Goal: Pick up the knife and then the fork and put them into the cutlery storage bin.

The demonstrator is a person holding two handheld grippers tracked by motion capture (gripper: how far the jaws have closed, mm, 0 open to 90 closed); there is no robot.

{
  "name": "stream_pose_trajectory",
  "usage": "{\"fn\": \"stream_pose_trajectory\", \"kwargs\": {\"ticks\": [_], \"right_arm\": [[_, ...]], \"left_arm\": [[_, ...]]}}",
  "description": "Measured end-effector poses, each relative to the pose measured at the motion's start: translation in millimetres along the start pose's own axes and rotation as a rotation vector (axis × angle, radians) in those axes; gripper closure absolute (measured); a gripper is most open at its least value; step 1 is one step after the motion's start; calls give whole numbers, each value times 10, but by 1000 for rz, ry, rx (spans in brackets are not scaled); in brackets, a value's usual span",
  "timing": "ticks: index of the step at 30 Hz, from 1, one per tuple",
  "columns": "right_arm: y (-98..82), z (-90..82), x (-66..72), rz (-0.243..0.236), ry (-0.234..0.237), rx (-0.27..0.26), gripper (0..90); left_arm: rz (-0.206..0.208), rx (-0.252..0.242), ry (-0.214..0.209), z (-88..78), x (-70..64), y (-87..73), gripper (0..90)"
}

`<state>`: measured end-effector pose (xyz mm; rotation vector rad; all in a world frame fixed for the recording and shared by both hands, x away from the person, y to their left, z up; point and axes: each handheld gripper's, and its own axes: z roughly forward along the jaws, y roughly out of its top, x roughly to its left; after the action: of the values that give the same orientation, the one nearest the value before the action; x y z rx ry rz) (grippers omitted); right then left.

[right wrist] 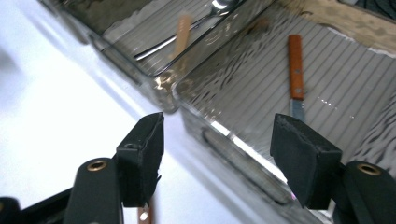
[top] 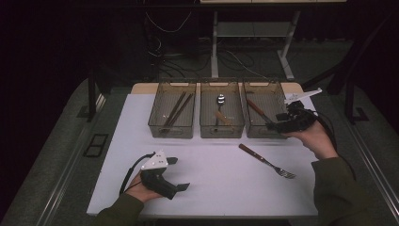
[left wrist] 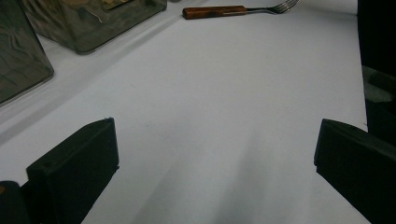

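Observation:
A fork with a brown wooden handle lies on the white table, right of centre; the left gripper view has the fork far ahead. My left gripper rests low at the front left, open, with bare table between its jaws. My right gripper hovers at the front right corner of the right-hand bin. It is open with nothing between its jaws. A wooden-handled knife lies inside that bin.
Three clear bins stand in a row at the back of the table. The left bin holds dark chopsticks. The middle bin holds a spoon and a pale wooden piece. Desk legs and cables stand beyond the table.

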<state>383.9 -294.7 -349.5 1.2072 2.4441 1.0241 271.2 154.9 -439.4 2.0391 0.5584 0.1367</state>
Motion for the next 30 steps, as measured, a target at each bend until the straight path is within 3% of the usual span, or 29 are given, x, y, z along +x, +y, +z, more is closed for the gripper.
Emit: {"fn": "stream_pose_trajectory", "kwargs": {"ticks": [10,19,30], "right_arm": [[-186,72,167,-39,8,73,333],[-263,271,298,-128,-7,222,353],[-306,501,464,-191,41,379,485]], "left_arm": [[0,2,2,-4,8,-2,0],[4,4,2,-9,9,-2,0],[4,6,-1,-6,9,-3,0]]}}
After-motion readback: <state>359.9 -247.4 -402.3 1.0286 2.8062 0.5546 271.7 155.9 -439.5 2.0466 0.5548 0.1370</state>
